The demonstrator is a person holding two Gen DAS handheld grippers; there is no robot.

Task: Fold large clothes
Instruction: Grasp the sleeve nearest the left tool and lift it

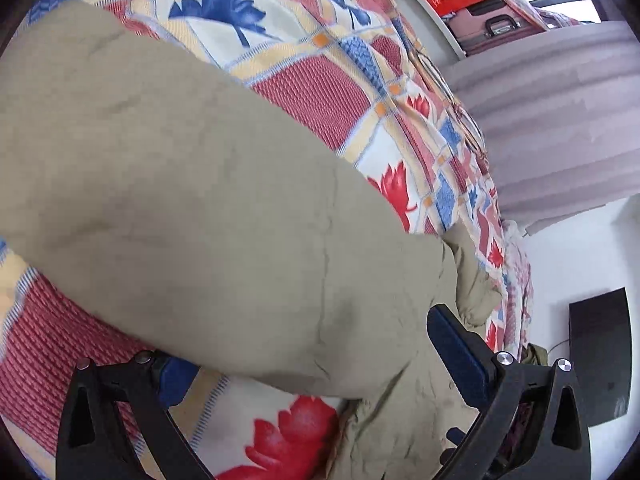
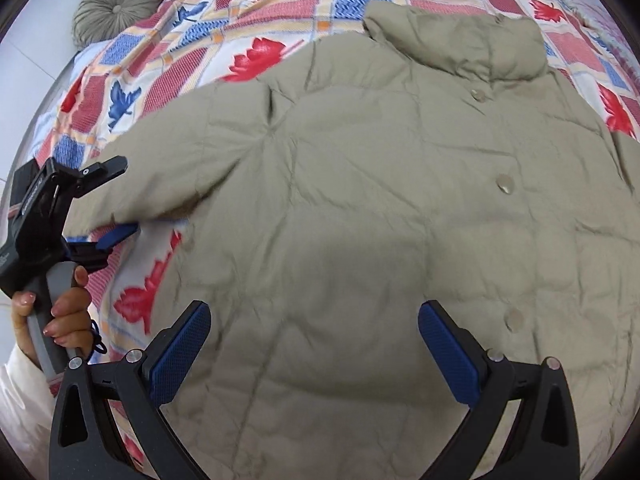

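A khaki padded jacket [image 2: 360, 200] lies front up on the bed, collar [image 2: 460, 40] at the far side, buttons down its right half. Its sleeve [image 2: 180, 168] stretches left. My left gripper [image 2: 120, 200], held by a hand [image 2: 68, 312], stands open with one finger over the sleeve's end and one under it. In the left wrist view the sleeve [image 1: 200, 200] fills the gap of the left gripper [image 1: 304, 344], and the left finger is partly hidden beneath it. My right gripper [image 2: 314, 312] hovers open over the jacket's lower front, holding nothing.
A patterned blanket [image 2: 248, 12] with red and blue leaves covers the bed. A round grey cushion [image 2: 114, 10] sits at the far left corner. Beside the bed are a grey ribbed headboard [image 1: 560, 120], a shelf with a suitcase [image 1: 492, 20] and a dark panel [image 1: 600, 352].
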